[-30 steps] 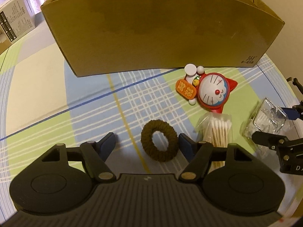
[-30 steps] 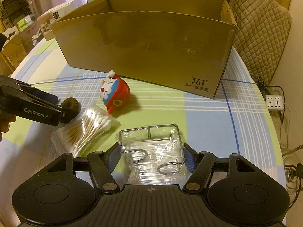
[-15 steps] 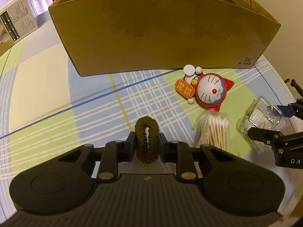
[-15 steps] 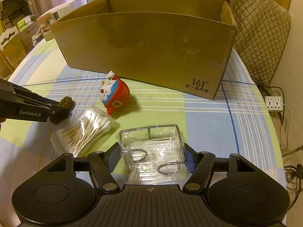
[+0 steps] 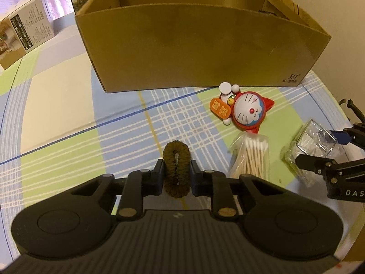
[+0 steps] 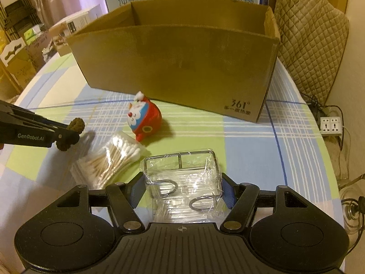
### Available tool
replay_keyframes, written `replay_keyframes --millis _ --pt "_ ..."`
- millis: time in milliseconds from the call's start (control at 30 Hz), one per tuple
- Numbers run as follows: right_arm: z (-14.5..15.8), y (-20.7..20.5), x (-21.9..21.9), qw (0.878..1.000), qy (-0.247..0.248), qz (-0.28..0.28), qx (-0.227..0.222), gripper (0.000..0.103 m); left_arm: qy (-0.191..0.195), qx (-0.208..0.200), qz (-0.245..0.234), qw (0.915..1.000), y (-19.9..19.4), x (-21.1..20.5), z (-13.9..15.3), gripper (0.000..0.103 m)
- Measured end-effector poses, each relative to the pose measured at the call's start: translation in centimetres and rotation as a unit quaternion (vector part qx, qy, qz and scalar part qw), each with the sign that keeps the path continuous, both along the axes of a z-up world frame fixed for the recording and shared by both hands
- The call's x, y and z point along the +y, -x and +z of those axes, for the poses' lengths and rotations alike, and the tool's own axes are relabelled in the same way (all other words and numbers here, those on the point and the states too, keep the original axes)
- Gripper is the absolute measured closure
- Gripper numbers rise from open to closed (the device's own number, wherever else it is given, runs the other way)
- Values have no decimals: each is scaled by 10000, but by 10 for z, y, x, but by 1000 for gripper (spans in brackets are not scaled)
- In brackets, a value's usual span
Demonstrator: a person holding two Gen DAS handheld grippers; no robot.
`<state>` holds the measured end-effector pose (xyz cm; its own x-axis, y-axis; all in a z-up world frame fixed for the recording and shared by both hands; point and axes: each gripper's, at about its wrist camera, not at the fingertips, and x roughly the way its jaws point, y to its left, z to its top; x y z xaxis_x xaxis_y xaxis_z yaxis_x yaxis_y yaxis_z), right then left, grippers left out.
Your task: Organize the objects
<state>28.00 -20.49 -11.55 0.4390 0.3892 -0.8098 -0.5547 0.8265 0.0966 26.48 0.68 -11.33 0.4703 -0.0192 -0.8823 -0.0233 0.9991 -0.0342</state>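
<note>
My left gripper is shut on a brown hair tie, squeezed into a narrow loop and held a little above the checked tablecloth; it also shows in the right wrist view. My right gripper is open around a clear plastic-wrapped container, its fingers beside it on both sides. A red Doraemon toy and a bag of cotton swabs lie between the grippers. An open cardboard box stands behind them.
White cartons stand at the table's far left. A quilted chair back is behind the box on the right. A power strip and cables lie on the floor past the table's right edge.
My left gripper shut on the hair tie, squeezing it flat, and has lifted it off the cloth. The right gripper stayed open around the clear container.
</note>
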Motion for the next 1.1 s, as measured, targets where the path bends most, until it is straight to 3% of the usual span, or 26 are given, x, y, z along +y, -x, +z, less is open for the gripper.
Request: replay_keyframes --millis 567,1100 --pt "62 -6 14 9960 -716 262 -474 39 69 -661 92 9977 4 8 58 85" --pt "110 -75 43 9891 -1191 310 -814 39 -18 -1200 29 9928 -51 11 99 84"
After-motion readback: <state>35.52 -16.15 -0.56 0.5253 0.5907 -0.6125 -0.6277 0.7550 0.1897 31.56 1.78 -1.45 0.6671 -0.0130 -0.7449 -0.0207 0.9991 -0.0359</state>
